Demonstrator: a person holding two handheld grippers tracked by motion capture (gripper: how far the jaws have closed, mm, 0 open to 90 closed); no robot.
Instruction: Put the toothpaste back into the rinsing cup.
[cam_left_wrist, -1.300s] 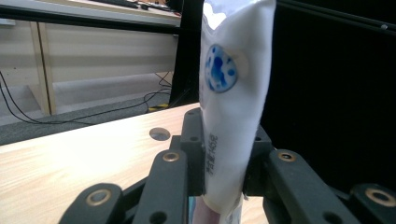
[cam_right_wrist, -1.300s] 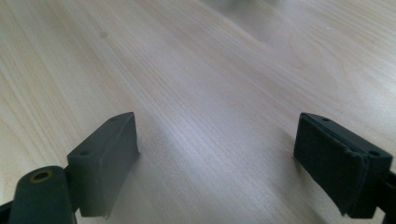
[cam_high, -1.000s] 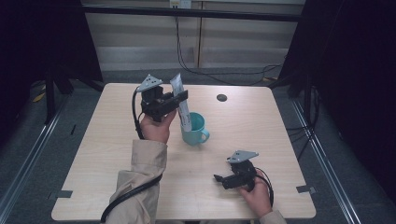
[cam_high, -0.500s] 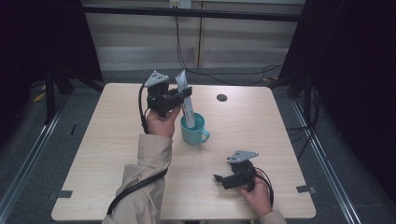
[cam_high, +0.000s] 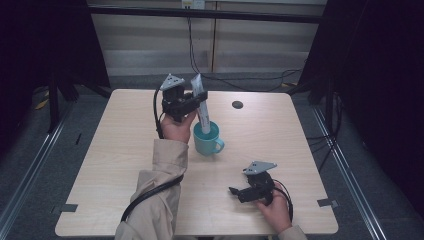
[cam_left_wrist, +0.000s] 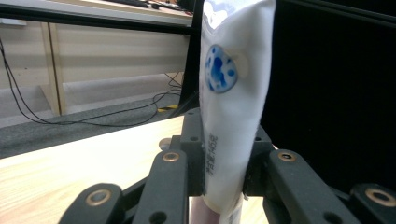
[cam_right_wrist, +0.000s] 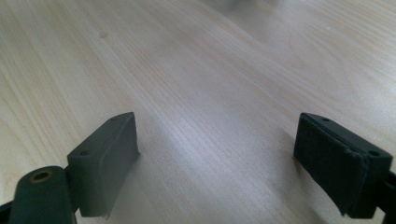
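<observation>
Above the far middle of the counter (cam_high: 125, 165), the left tool (cam_high: 196, 102) pinches a white tube (cam_high: 200, 102) between its jaws, the tube standing nearly upright with its lower end inside the teal mug (cam_high: 206, 141). Near the counter's front right edge, the right tool (cam_high: 239, 192) rests in the person's hand with its jaws spread wide over bare wood, well apart from the mug.
</observation>
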